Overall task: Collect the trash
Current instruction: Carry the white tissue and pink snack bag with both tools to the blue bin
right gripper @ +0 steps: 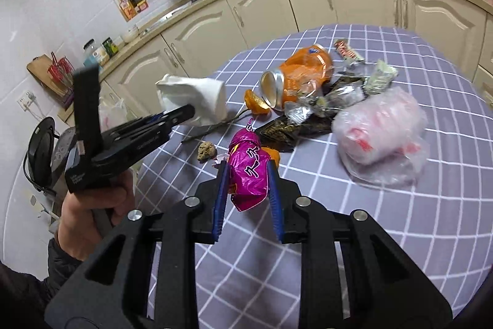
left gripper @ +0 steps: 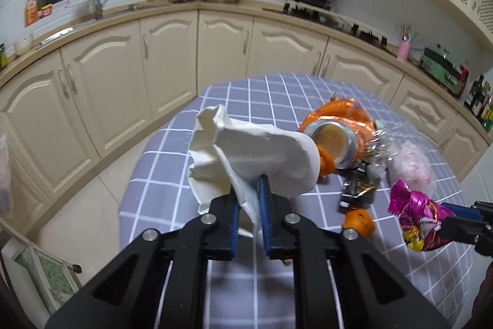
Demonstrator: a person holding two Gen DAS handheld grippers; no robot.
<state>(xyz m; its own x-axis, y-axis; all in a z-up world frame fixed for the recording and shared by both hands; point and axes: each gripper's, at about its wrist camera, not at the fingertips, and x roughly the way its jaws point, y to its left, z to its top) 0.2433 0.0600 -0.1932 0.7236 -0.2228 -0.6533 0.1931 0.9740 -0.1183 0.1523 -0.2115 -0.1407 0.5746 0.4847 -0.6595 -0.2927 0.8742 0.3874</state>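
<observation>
Left wrist view: desk (left gripper: 191,144) fills lower centre, litter piled right. Left tongs (left gripper: 248,199) clamp a white tissue (left gripper: 246,150) at centre; right tongs (right gripper: 248,184) clamp a magenta wrapper (right gripper: 249,171). Step: pickup done. Next, likely: carry both to a bin, none visible.

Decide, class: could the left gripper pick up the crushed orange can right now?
Probably not: the left gripper is shut on a white tissue, which hangs between it and the orange can.
</observation>
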